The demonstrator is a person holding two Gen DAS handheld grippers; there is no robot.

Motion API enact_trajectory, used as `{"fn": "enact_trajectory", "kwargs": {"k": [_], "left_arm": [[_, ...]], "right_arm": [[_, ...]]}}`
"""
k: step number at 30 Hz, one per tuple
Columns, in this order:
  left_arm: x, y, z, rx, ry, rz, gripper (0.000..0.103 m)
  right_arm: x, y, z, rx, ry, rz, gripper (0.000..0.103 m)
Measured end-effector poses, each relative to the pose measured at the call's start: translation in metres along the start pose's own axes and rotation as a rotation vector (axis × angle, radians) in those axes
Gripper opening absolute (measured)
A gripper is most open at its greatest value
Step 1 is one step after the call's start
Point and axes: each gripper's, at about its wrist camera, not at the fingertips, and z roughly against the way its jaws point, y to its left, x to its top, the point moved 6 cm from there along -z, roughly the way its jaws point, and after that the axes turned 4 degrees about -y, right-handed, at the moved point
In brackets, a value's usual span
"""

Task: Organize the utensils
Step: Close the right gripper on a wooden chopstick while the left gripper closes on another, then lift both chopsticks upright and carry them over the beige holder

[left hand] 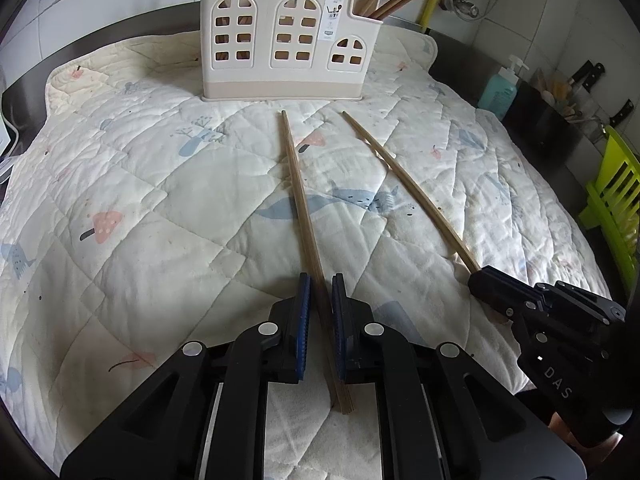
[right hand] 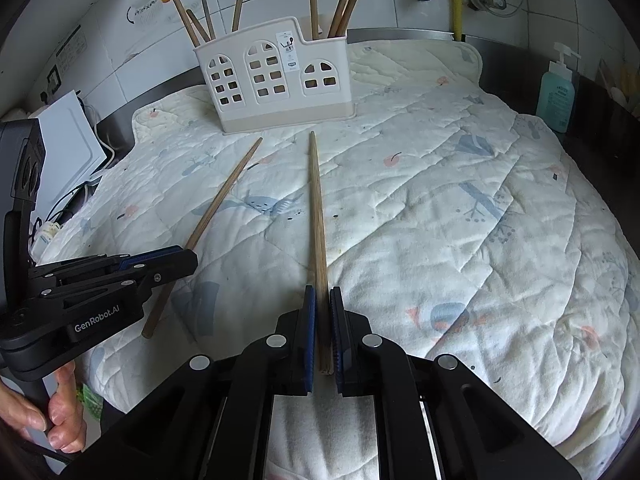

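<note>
Two wooden chopsticks lie on a quilted mat [left hand: 140, 200] in front of a cream utensil holder [left hand: 280, 40] that has several chopsticks standing in it. My left gripper [left hand: 321, 285] is shut on the thick end of the left chopstick [left hand: 298, 184]. To its right, my right gripper [left hand: 480, 276] is shut on the right chopstick [left hand: 404, 184]. In the right wrist view the right gripper [right hand: 323, 294] clamps that right chopstick [right hand: 316, 208], which points at the holder [right hand: 272, 80]. The left gripper [right hand: 188, 258] grips the left chopstick [right hand: 224, 196] there.
A teal soap bottle [right hand: 556, 96] stands at the far right on the dark counter, near a dark knife container [left hand: 548, 120] and a green rack [left hand: 616, 208]. A white appliance with cables [right hand: 68, 140] sits at the left. A hand [right hand: 60, 420] holds the left gripper's handle.
</note>
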Motion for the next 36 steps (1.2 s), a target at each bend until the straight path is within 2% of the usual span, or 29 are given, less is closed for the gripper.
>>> {"fn": "enact_trajectory", "kwargs": {"k": [5,17,21,24,26,29,31,36], "left_arm": [[0.006,0.007,0.009,-0.006,-0.022,0.016,0.006],[0.047,0.021,0.052,-0.005,-0.201,0.015,0.005],[0.060,0.023,0.059,-0.017,-0.222,0.004,0.003],[0.059,0.024,0.059,-0.082,-0.186,0.020,0.004],[0.051,0.021,0.055,-0.074,-0.154,-0.004,0.004],[0.036,0.018,0.046,-0.071,-0.102,-0.032,0.012],[0.026,0.019,0.039,-0.064,-0.071,-0.037,0.022],[0.007,0.021,0.024,-0.051,-0.018,-0.051,0.022]], "right_arm": [[0.010,0.001,0.014,-0.011,-0.041,0.015,0.007],[0.064,0.010,0.060,-0.015,-0.207,0.079,0.007],[0.084,0.012,0.069,-0.014,-0.245,0.102,0.007],[0.091,0.014,0.073,-0.014,-0.262,0.115,0.007],[0.090,0.015,0.073,-0.012,-0.263,0.113,0.007],[0.087,0.015,0.072,-0.009,-0.257,0.106,0.007],[0.086,0.015,0.073,-0.006,-0.259,0.101,0.007],[0.090,0.016,0.077,-0.004,-0.274,0.105,0.007]]}}
